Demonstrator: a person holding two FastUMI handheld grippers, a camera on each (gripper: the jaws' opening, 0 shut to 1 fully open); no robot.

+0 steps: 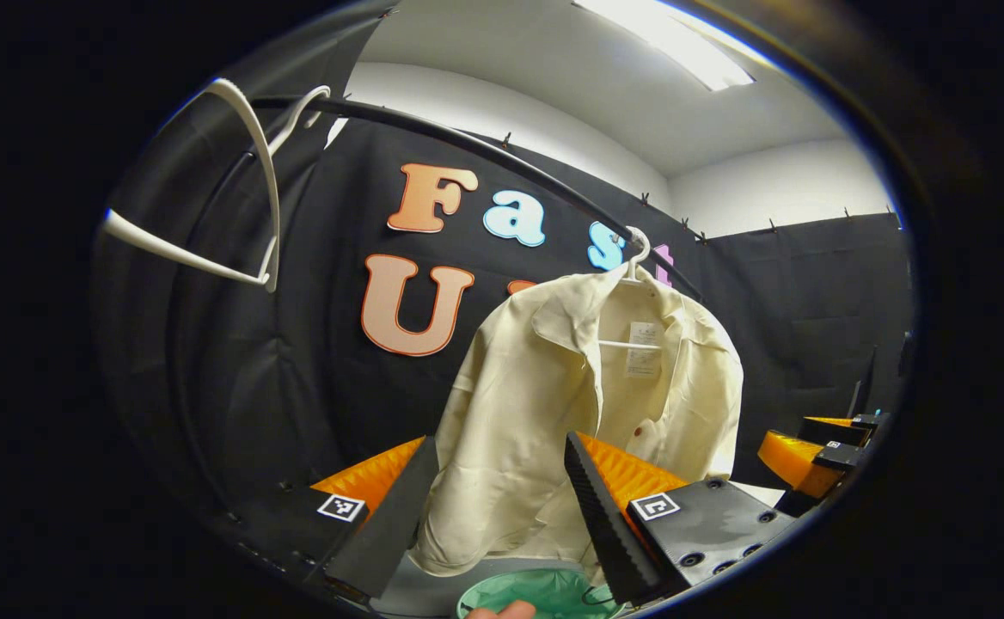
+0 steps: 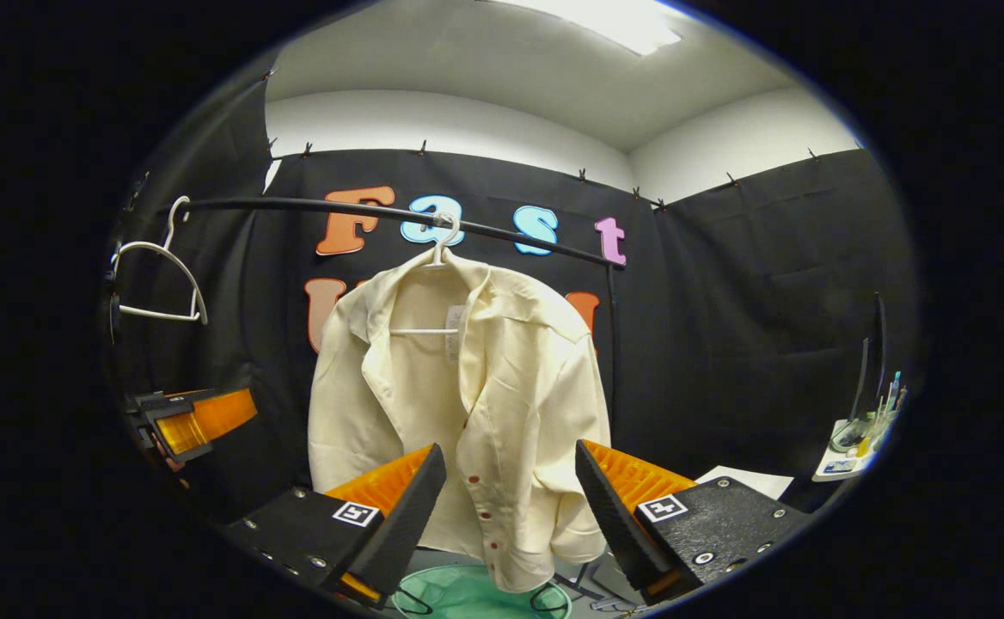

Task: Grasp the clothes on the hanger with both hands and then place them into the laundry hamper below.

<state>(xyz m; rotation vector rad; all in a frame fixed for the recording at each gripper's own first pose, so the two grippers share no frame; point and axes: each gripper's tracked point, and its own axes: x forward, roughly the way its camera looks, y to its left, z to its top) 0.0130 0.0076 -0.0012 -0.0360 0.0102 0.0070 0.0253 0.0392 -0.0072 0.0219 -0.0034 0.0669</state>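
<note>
A cream shirt (image 1: 588,404) hangs on a white hanger (image 1: 635,258) from a black rail (image 1: 485,155), straight ahead of the left claw (image 1: 502,507), whose two fingers stand wide apart with nothing between them but open air; the shirt's lower hem shows in the gap beyond the fingertips, not touched by either. Below that claw, at the bottom edge, lies the green rim of the laundry hamper (image 1: 545,593), under the shirt. Up and to the left of the claw an empty white hanger (image 1: 235,198) tilts on the same rail. Off to its right, near the edge, sits the other claw (image 1: 820,447). In the right gripper view the right claw (image 2: 511,507) is likewise released, fingers spread, with the shirt (image 2: 468,404) hanging ahead and its buttoned front edge falling between the fingertips farther off, apart from them. The hamper (image 2: 468,597) lies just below, and the left claw (image 2: 197,421) shows to the left, beside the shirt's sleeve.
</note>
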